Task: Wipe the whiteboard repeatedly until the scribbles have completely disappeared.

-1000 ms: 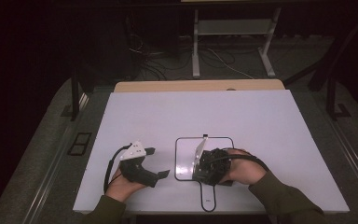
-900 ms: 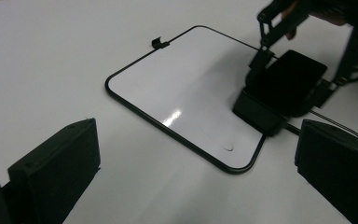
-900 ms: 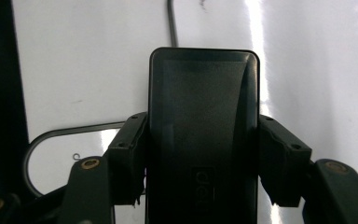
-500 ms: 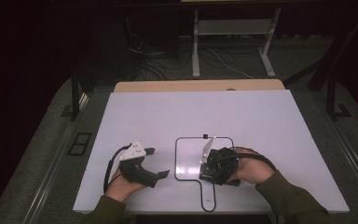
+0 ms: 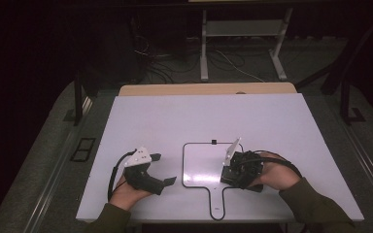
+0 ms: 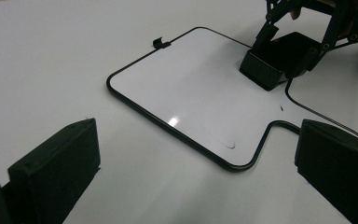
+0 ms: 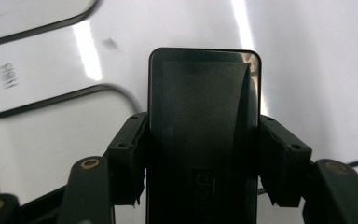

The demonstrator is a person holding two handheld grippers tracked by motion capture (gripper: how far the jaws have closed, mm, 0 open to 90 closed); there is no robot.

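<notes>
eraser: a black block (image 7: 204, 135) is sitting on the small whiteboard (image 5: 201, 162), at its right edge, long axis running away from the holding hand.
right hand-held gripper: (image 5: 234, 171) is clamping the eraser by its two long sides, jaws narrow.
left hand-held gripper: (image 5: 161, 170) is resting off the whiteboard's left edge, jaws standing wide with nothing between them.
nearer arm: the right one.
open room: bare whiteboard is lying leftward of the eraser; the bench (image 5: 272, 121) beyond is offering free space toward its far edge.
</notes>
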